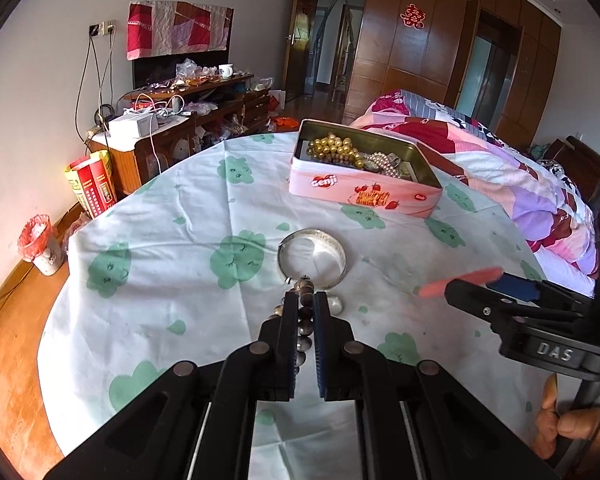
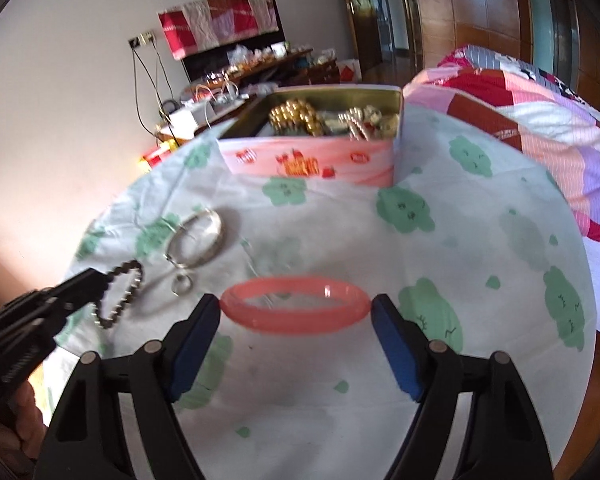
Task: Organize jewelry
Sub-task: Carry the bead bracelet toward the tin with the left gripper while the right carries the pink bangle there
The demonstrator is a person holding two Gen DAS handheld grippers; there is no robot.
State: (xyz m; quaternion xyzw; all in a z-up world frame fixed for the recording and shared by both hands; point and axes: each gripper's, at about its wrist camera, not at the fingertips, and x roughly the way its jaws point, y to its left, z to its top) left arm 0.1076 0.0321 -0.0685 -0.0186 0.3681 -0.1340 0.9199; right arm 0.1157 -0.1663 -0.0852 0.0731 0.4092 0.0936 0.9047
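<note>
left claw (image 1: 305, 300) grips bead bracelet (image 1: 305, 322); right claw (image 2: 296, 306) clamps pink bangle (image 2: 295, 309).

Tin (image 1: 364, 192) stands behind bangle (image 1: 312, 258) on tablecloth (image 1: 172, 240); bed (image 1: 500, 168) lies right of both

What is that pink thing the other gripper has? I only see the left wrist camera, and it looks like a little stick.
Observer: It is a whole pink bangle, a full ring, held by its two sides between the blue pads of the right gripper.
Operator: Are my beads just a straight line?
Observer: No. The dark bead string makes a closed loop that hangs from the left gripper.
Operator: What is that shiny lump by my finger?
Observer: A small silver ring, lying on the cloth close to the silver bangle.
</note>
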